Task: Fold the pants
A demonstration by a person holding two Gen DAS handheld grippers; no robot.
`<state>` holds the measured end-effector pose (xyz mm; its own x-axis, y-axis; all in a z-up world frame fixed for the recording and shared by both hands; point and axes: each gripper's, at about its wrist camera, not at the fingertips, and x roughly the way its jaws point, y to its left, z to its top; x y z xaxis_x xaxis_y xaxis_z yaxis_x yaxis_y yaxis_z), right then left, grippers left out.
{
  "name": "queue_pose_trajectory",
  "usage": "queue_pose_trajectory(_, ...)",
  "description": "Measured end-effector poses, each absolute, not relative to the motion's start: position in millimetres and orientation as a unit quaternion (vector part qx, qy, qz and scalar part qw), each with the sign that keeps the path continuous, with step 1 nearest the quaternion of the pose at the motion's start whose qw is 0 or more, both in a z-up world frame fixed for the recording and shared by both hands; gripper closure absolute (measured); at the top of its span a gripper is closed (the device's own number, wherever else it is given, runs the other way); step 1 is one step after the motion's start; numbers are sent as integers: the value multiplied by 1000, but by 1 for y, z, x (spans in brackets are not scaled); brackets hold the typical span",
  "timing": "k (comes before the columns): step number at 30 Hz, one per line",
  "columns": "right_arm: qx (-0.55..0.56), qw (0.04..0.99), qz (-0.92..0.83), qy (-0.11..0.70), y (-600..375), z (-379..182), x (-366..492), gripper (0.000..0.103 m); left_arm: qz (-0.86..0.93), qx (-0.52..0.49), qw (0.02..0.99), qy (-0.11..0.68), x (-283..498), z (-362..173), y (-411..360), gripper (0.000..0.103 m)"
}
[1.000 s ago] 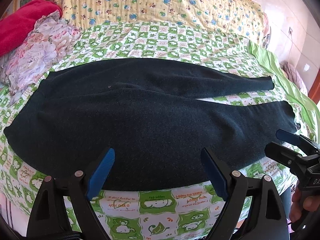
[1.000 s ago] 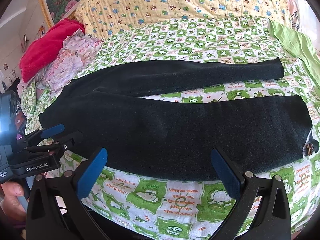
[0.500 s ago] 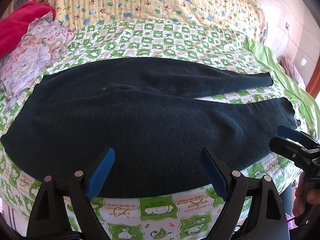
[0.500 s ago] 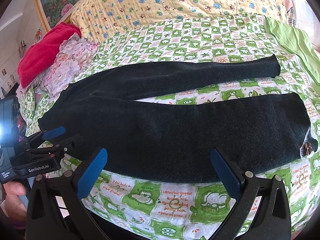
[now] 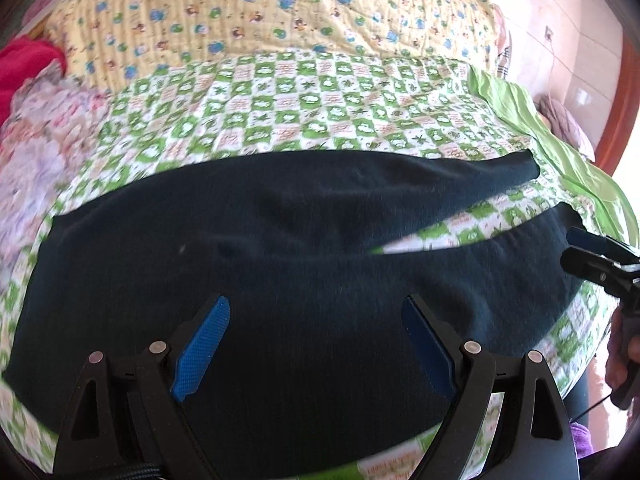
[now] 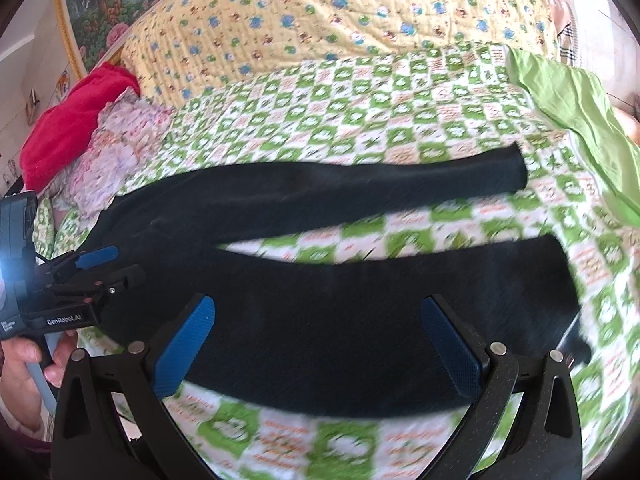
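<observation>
Dark pants [image 5: 280, 264] lie flat across the green checked bedsheet [image 5: 320, 104], waist at the left, two legs running right. They also show in the right wrist view [image 6: 340, 320]. My left gripper [image 5: 316, 340] is open and empty, low over the waist and seat part. My right gripper [image 6: 320, 344] is open and empty over the near leg. The right gripper also shows at the near leg's cuff in the left wrist view [image 5: 592, 256]. The left gripper shows by the waist in the right wrist view [image 6: 108, 268].
A yellow quilt [image 6: 340, 12] lies at the back of the bed. Red [image 6: 68, 128] and floral [image 6: 116, 148] cloth are piled at the left. A light green cloth [image 6: 580, 120] lies at the right. The bed's front edge is just below the grippers.
Both grippers have moved forward and down over the pants. The pants now fill more of both views. Both grippers stay open.
</observation>
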<state>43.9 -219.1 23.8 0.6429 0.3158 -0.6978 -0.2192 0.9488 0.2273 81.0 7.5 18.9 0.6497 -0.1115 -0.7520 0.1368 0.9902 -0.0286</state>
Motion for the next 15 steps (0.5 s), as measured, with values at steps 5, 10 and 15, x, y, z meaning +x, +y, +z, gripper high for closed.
queue_pose_trajectory(5,78,904,134,399,-247,28,73,0,-97,43,901,422,117,22,0,15)
queue_pose_trajectory(10,97,901,126,404,-276,35,107,0,-146,69,886,436,161,27,-10,15)
queue_pose_trajectory(15,120,897,101,413,-312,39,143,0,-192,119,871,437,197,29,-29,15)
